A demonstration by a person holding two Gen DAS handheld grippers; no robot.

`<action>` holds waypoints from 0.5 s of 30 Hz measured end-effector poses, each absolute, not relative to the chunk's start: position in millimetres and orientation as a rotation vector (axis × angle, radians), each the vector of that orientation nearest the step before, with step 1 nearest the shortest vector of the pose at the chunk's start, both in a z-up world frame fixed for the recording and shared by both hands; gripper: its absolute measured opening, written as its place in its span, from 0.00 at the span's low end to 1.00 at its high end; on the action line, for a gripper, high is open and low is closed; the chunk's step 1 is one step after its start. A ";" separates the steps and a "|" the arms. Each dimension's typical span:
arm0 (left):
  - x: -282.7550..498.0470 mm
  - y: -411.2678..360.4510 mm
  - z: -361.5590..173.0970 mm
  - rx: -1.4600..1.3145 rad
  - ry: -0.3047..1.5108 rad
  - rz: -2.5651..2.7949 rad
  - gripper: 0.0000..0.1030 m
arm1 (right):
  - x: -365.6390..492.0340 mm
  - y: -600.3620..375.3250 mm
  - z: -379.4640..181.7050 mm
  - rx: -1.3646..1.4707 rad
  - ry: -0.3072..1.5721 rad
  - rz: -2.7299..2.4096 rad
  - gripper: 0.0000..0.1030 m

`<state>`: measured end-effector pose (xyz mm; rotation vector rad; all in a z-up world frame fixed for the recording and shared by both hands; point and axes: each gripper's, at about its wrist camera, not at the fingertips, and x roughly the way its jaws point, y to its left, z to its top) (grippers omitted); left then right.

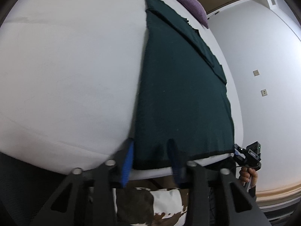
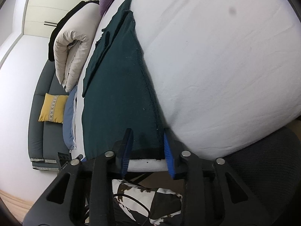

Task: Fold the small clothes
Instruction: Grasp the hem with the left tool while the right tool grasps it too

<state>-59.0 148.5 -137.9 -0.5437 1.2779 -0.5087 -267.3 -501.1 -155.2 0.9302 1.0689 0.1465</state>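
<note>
The dark green garment (image 1: pixel 180 94) lies flat on the white bed (image 1: pixel 65 66), already narrowed into a long strip with its sleeves folded in over the body. Its long axis runs straight away from both grippers, from the hem at the bed's near edge toward the far end, where a purple cushion (image 1: pixel 191 7) sits just beyond the collar.

The left gripper (image 1: pixel 150 162) stands at the hem's left corner, jaws apart and straddling the cloth edge; nothing is pinched yet. The right gripper (image 2: pixel 146 148) stands at the hem's other corner, also spread wide, with the hem band lying between its blue pads (image 2: pixel 168 150). In the left wrist view the right gripper shows at the hem's far corner, so the two are set one at each end of the hem, equally near.

The likely next step is to close on both corners and carry the hem away along the long axis toward the collar. White sheet lies open to the garment's left in the left view. On the other side a folded beige duvet (image 2: pixel 71 52) sits beyond the bed's side edge, clear of the fold path.
</note>
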 end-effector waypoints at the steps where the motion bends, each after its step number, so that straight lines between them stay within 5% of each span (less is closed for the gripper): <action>1: -60.1 149.6 -138.6 -0.541 1.282 -0.508 0.26 | -267.3 -500.8 -155.3 0.927 1.071 0.143 0.22; 9: -61.8 149.7 -139.7 -0.543 1.279 -0.497 0.25 | -270.4 -501.9 -157.8 0.923 1.075 0.136 0.10; 11: -62.6 147.2 -138.8 -0.533 1.275 -0.488 0.19 | -269.9 -501.5 -158.0 0.915 1.076 0.139 0.08; 12: -62.5 146.8 -139.2 -0.525 1.278 -0.481 0.07 | -270.3 -501.7 -158.1 0.912 1.075 0.138 0.08; 15: -63.9 144.4 -139.0 -0.524 1.271 -0.473 0.07 | -270.5 -503.1 -158.4 0.912 1.072 0.137 0.07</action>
